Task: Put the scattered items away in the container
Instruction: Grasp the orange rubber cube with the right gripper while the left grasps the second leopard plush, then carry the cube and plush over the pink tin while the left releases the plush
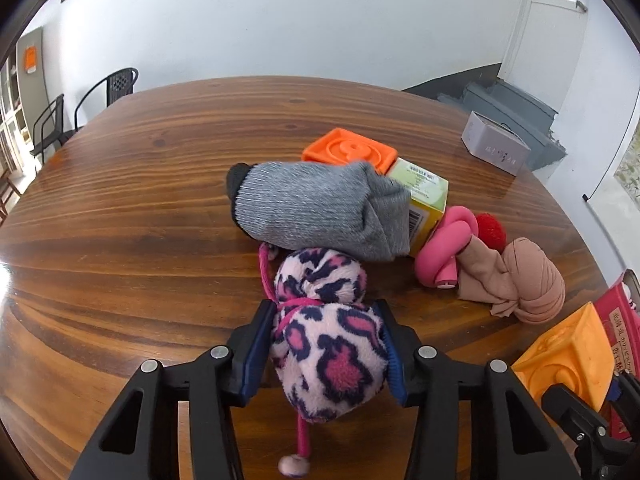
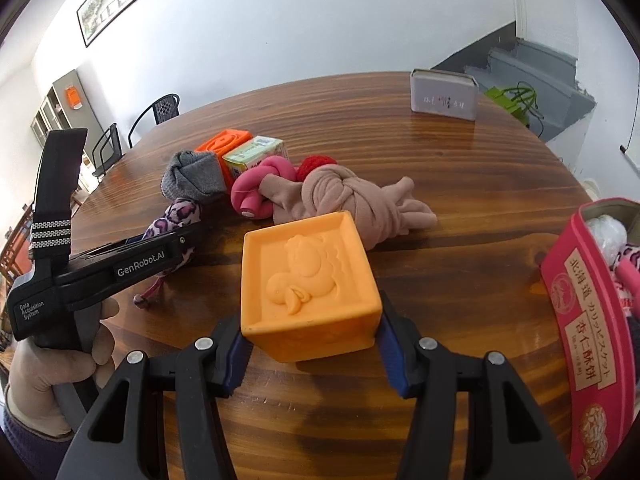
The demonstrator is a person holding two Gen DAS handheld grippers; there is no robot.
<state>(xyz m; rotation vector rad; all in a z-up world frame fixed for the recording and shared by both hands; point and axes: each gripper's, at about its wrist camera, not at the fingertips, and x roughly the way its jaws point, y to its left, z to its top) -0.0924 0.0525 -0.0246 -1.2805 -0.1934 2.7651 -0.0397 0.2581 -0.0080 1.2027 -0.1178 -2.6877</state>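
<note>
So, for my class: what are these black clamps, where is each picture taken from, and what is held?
A person holds two hand-operated clamps, each carrying a camera looking along its jaws. In the left camera's picture, the left gripper squeezes a pink leopard-print plush toy. In the right camera's, the right gripper holds an orange duck-embossed block near a pink biscuit tin. On the wooden table lie a grey sock, a knotted beige stocking and a small green carton.

your black plastic grippers (image 2: 312, 350) with blue ribbed pads, silver screws, white GenRobot.AI lettering, striped strap, your hand (image 2: 48, 372) in a pale glove
</note>
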